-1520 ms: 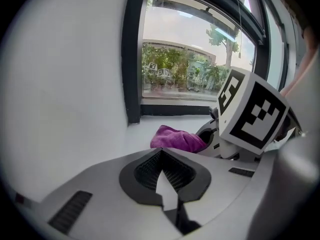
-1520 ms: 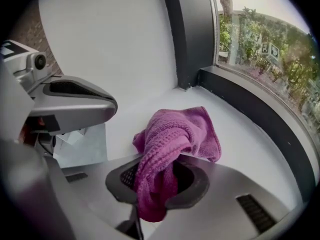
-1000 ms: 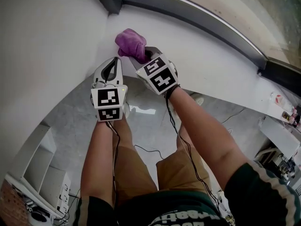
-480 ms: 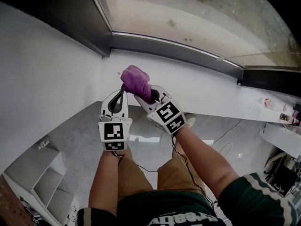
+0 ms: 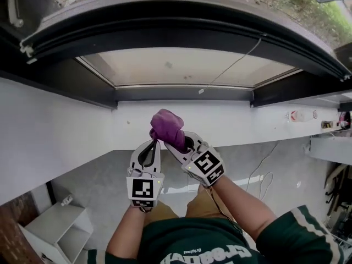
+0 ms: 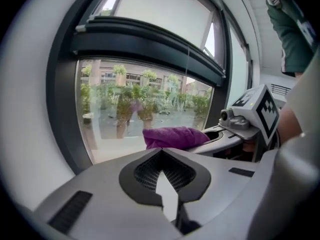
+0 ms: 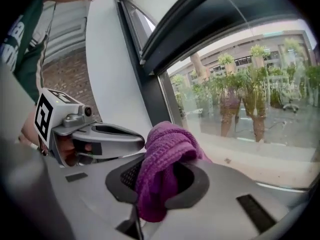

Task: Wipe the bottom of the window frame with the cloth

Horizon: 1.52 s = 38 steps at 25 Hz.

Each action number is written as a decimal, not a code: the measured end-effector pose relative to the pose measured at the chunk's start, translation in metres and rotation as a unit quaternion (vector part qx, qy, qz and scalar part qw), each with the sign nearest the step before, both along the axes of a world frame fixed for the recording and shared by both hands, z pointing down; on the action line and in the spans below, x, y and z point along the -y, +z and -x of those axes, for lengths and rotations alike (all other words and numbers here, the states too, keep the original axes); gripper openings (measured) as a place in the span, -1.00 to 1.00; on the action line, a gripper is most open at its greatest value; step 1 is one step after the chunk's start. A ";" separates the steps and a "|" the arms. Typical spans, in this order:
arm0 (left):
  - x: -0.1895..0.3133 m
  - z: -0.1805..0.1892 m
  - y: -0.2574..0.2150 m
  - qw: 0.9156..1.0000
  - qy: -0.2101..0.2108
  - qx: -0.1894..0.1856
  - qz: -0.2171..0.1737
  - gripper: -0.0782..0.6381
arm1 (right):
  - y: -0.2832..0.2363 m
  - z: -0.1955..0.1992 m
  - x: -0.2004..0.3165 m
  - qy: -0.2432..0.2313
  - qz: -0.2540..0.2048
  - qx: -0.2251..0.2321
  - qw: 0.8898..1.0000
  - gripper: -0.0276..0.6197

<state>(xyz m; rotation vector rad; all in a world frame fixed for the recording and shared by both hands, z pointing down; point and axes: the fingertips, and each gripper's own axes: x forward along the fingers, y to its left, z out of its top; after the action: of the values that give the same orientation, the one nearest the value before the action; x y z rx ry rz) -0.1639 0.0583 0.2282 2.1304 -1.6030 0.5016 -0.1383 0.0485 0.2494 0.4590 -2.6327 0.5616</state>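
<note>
Your right gripper (image 5: 177,141) has its fingers clenched on the bunched purple cloth (image 5: 166,126), held up before the white wall (image 5: 82,125) just below the window frame (image 5: 181,94). Your left gripper (image 5: 152,144) is just beside it, fingers pressed together on nothing.

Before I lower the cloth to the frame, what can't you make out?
- Tips of the right gripper: buried under the purple knitted cloth, head and right gripper views.
- Dirt on the dark bottom window frame rail: too small, head view.
- That rail in the left gripper view: hidden behind the left gripper body.
- Small red-and-white objects at far right, head view: too small to identify.
</note>
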 end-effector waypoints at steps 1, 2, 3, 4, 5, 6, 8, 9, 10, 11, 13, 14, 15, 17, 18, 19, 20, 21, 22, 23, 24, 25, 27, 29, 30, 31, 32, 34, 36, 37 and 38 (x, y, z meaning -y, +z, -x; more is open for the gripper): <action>0.000 -0.011 -0.015 1.000 0.015 0.001 -0.008 -0.76 | -0.017 -0.008 -0.001 0.005 -0.007 0.005 1.000 -0.64; 0.001 -0.020 -0.030 0.999 0.028 0.000 -0.017 -0.76 | -0.033 -0.016 -0.002 0.011 -0.013 0.012 1.000 -0.64; 0.002 -0.029 -0.045 0.999 0.038 -0.001 -0.027 -0.76 | -0.049 -0.025 -0.003 0.019 -0.019 0.018 0.999 -0.64; 0.003 -0.036 -0.060 0.998 0.045 -0.002 -0.036 -0.76 | -0.065 -0.034 -0.003 0.027 -0.027 0.023 0.999 -0.64; 0.004 -0.043 -0.073 0.998 0.051 -0.001 -0.044 -0.76 | -0.079 -0.042 -0.004 0.036 -0.033 0.028 0.998 -0.64; 0.005 -0.049 -0.085 0.997 0.057 0.002 -0.049 -0.76 | -0.092 -0.051 -0.006 0.045 -0.039 0.033 0.998 -0.64; 0.002 -0.061 -0.102 0.996 0.070 0.008 -0.049 -0.76 | -0.116 -0.069 -0.010 0.067 -0.044 0.044 0.996 -0.64; 0.001 -0.068 -0.110 0.996 0.076 0.006 -0.049 -0.76 | -0.127 -0.078 -0.010 0.079 -0.045 0.048 0.995 -0.64; 0.001 -0.074 -0.119 0.995 0.081 0.004 -0.051 -0.76 | -0.137 -0.087 -0.009 0.088 -0.048 0.051 0.994 -0.64; 0.002 -0.080 -0.128 0.995 0.086 0.003 -0.056 -0.76 | -0.146 -0.094 -0.008 0.093 -0.054 0.054 0.993 -0.64; 0.005 -0.087 -0.148 0.993 0.093 0.007 -0.071 -0.76 | -0.161 -0.102 -0.005 0.095 -0.068 0.061 0.991 -0.64; 0.005 -0.090 -0.157 0.993 0.095 0.009 -0.076 -0.76 | -0.167 -0.105 -0.005 0.096 -0.074 0.063 0.991 -0.64; 0.005 -0.093 -0.164 0.992 0.097 0.009 -0.080 -0.76 | -0.173 -0.108 -0.004 0.099 -0.080 0.064 0.990 -0.64; 0.004 -0.102 -0.175 0.990 0.108 0.006 -0.088 -0.76 | -0.186 -0.114 -0.003 0.104 -0.094 0.065 0.988 -0.64; 0.004 -0.107 -0.182 0.989 0.116 0.004 -0.094 -0.76 | -0.192 -0.116 -0.003 0.105 -0.103 0.064 0.987 -0.64; 0.004 -0.110 -0.188 0.987 0.121 0.000 -0.103 -0.76 | -0.197 -0.117 -0.004 0.106 -0.115 0.059 0.986 -0.64; 0.005 -0.113 -0.195 0.986 0.124 -0.003 -0.111 -0.76 | -0.201 -0.119 -0.004 0.107 -0.126 0.053 0.985 -0.64; 0.006 -0.114 -0.200 0.985 0.125 -0.005 -0.118 -0.76 | -0.204 -0.120 -0.004 0.108 -0.135 0.048 0.984 -0.64; 0.008 -0.114 -0.205 0.984 0.126 -0.005 -0.123 -0.76 | -0.206 -0.123 -0.004 0.112 -0.142 0.045 0.983 -0.64; 0.009 -0.114 -0.208 0.984 0.128 -0.003 -0.126 -0.76 | -0.208 -0.125 -0.003 0.117 -0.145 0.045 0.981 -0.64; 0.010 -0.115 -0.209 0.982 0.134 -0.001 -0.131 -0.76 | -0.210 -0.128 -0.001 0.124 -0.146 0.045 0.980 -0.64; 0.009 -0.116 -0.210 0.981 0.140 0.002 -0.135 -0.76 | -0.211 -0.130 0.000 0.130 -0.147 0.046 0.980 -0.64; 0.009 -0.120 -0.211 0.979 0.151 0.006 -0.140 -0.76 | -0.212 -0.135 0.002 0.137 -0.149 0.045 0.978 -0.64; 0.011 -0.123 -0.212 0.978 0.153 0.003 -0.140 -0.76 | -0.213 -0.139 0.005 0.141 -0.153 0.043 0.977 -0.64; 0.013 -0.125 -0.213 0.978 0.153 0.002 -0.140 -0.76 | -0.214 -0.140 0.007 0.141 -0.155 0.043 0.977 -0.64; 0.014 -0.127 -0.214 0.978 0.155 0.002 -0.142 -0.76 | -0.215 -0.141 0.007 0.142 -0.156 0.043 0.977 -0.64; 0.015 -0.129 -0.214 0.977 0.156 0.002 -0.142 -0.76 | -0.216 -0.142 0.008 0.143 -0.157 0.044 0.976 -0.64; 0.018 -0.134 -0.214 0.977 0.160 0.005 -0.143 -0.76 | -0.217 -0.145 0.009 0.146 -0.157 0.048 0.976 -0.64; 0.020 -0.141 -0.216 0.974 0.169 0.021 -0.152 -0.76 | -0.217 -0.151 0.010 0.147 -0.157 0.049 0.975 -0.64; 0.020 -0.146 -0.217 0.972 0.174 0.033 -0.158 -0.76 | -0.217 -0.154 0.010 0.148 -0.157 0.050 0.975 -0.64; 0.020 -0.150 -0.219 0.970 0.176 0.039 -0.161 -0.76 | -0.217 -0.159 0.011 0.148 -0.158 0.049 0.975 -0.64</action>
<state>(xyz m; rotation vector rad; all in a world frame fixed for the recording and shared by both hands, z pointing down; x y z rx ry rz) -0.0141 0.0381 0.0095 2.6958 -1.4279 0.4628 0.0202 0.0372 0.0320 0.9545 -2.7775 0.2544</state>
